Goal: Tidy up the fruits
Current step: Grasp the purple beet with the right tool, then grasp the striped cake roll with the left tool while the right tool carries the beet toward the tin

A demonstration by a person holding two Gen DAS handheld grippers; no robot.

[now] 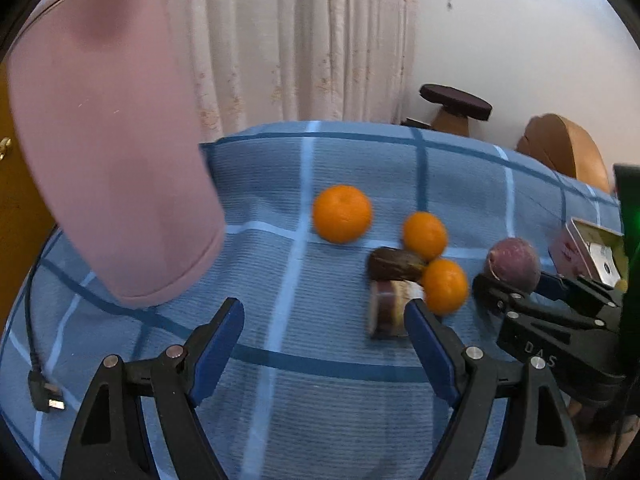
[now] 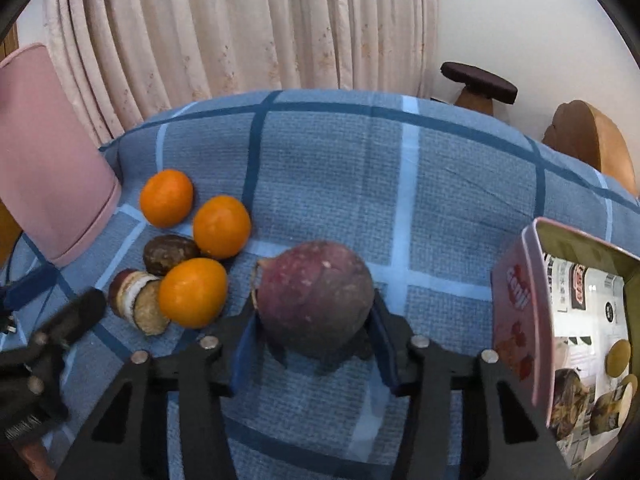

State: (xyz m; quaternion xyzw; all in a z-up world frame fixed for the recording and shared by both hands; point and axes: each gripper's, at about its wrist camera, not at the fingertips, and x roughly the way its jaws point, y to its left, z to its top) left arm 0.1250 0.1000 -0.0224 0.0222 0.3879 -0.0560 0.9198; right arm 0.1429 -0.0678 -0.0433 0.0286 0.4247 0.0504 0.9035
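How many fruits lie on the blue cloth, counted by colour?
Orange: 3
Purple, whole, between the right gripper's fingers: 1
Dark brown, whole: 1
Cut, purple-skinned piece: 1
Total: 6

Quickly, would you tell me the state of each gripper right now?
Left gripper: open, holding nothing.
Right gripper: closed around the purple fruit.

- The right tongs (image 1: 486, 286) carry raised letters on the black body in the left wrist view — "DAS" can be read.
- The pink box (image 2: 516, 300) bears red and white lettering on its side and printed labels inside — all too blurred and skewed to read.
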